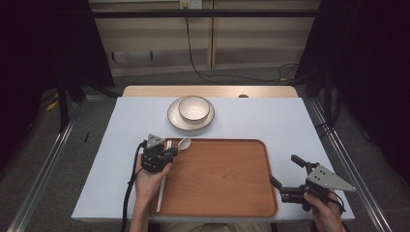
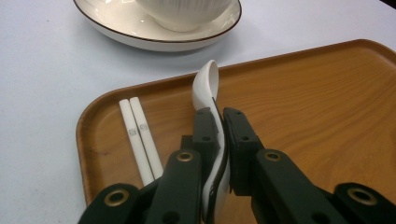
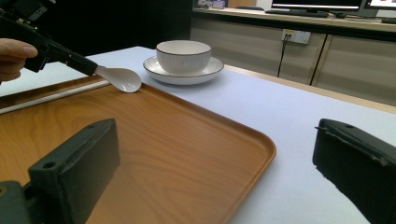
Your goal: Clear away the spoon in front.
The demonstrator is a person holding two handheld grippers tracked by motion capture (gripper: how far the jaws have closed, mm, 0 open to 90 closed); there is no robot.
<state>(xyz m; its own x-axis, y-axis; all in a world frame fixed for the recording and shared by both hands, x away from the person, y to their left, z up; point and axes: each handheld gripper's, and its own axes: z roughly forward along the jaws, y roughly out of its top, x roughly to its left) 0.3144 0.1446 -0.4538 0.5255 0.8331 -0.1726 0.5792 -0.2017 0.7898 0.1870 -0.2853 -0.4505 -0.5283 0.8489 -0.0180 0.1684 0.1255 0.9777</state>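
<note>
My left gripper [image 1: 173, 150] is shut on the handle of a white ceramic spoon [image 1: 184, 143] at the far left corner of the wooden tray [image 1: 227, 193]. In the left gripper view the black jaws of the left gripper [image 2: 222, 116] pinch the spoon [image 2: 205, 84], whose bowl end points away over the tray rim [image 2: 280, 56]. Two white chopsticks [image 2: 140, 140] lie side by side on the tray's left edge, beside the left gripper. My right gripper [image 1: 286, 171] hangs open off the tray's right edge, holding nothing; the right gripper [image 3: 215, 163] has its jaws wide apart.
A white bowl [image 1: 194, 107] stands on a white dark-rimmed plate [image 1: 175, 120] on the pale table [image 1: 290, 121], just beyond the tray. From the right gripper view the bowl [image 3: 183, 56] stands behind the spoon [image 3: 121, 78]. A wooden strip [image 1: 145, 91] edges the far side.
</note>
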